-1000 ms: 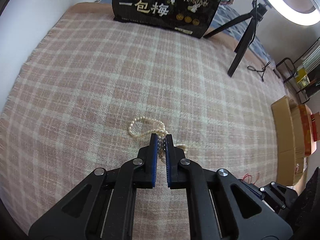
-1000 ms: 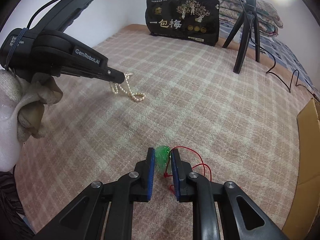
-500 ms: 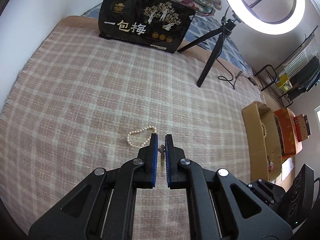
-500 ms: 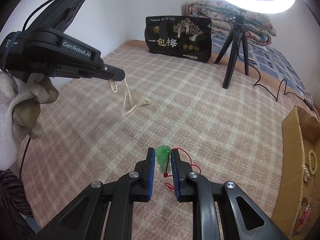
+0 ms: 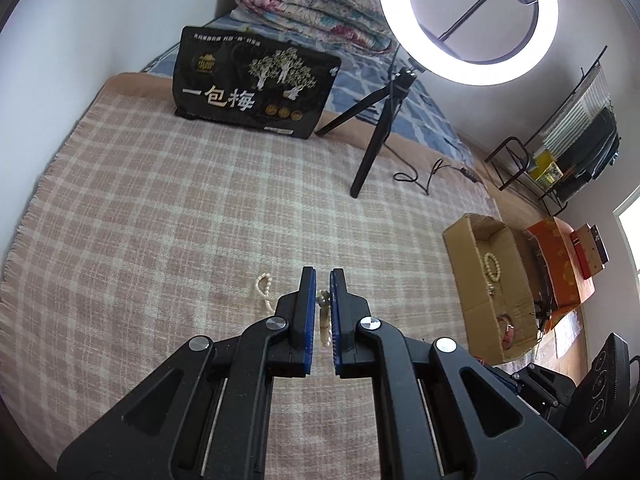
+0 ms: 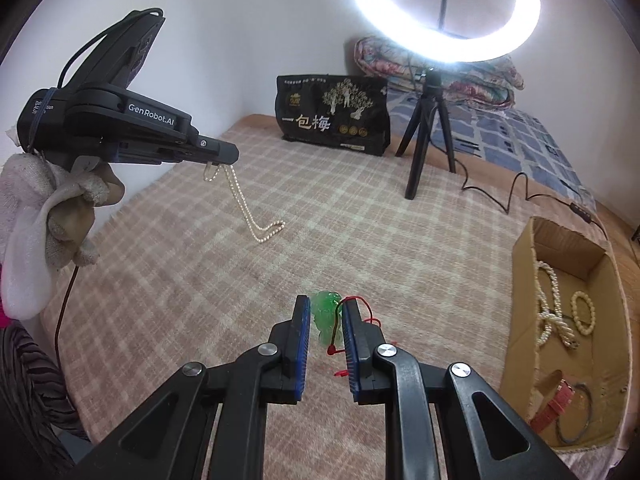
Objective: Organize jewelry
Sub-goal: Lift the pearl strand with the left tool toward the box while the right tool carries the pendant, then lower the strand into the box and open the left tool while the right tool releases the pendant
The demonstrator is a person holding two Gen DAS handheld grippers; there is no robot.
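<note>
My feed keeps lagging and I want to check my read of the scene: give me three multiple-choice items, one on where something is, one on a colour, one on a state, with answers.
1. Where does the cardboard box sit in the right wrist view?
A. on the right side of the plaid blanket
B. against the black bag
C. under the tripod

2. What colour is the pendant between the right gripper jaws?
A. white
B. green
C. blue

3. How does the pearl necklace in the left gripper lie?
A. coiled wholly on the blanket
B. inside the box
C. hanging from the jaws, its low end on the blanket

Answers: 1 A, the box lies by the blanket's right edge; 2 B, a green pendant with a red cord; 3 C, the strand drops from the shut jaws to the cloth.
</note>
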